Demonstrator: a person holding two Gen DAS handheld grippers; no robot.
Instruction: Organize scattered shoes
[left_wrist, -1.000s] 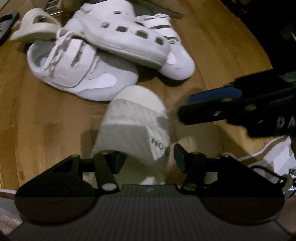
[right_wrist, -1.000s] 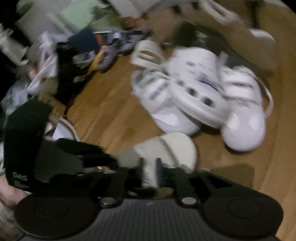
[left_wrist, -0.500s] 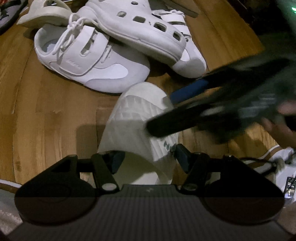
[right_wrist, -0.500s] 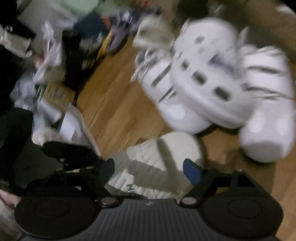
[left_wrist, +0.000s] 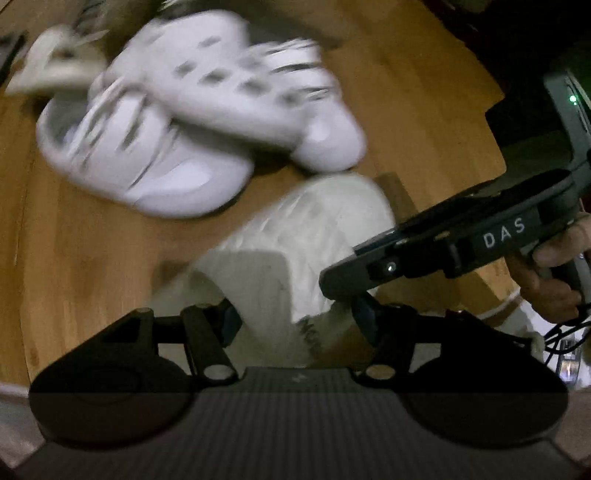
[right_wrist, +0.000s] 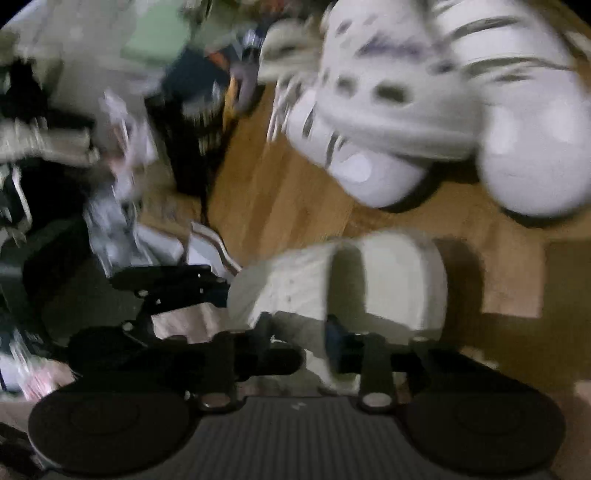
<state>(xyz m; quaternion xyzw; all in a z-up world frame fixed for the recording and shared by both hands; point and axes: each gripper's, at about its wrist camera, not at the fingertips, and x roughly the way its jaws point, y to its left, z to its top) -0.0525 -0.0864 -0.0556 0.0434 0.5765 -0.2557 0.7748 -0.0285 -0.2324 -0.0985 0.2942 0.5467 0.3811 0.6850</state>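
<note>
Gripping the cream slipper (left_wrist: 306, 236) near its heel end, your left gripper (left_wrist: 295, 317) stands about half open, a pad on each side of the shoe. Your right gripper (right_wrist: 299, 343) has just been closing and now pinches a thin edge of the same slipper; in the left view it reaches in from the right, held by your hand (left_wrist: 550, 273). The slipper lies on the wooden floor (left_wrist: 85, 258). Beyond it, well apart, sits a blurred pile of white shoes (left_wrist: 192, 110), one clog resting across two sneakers.
</note>
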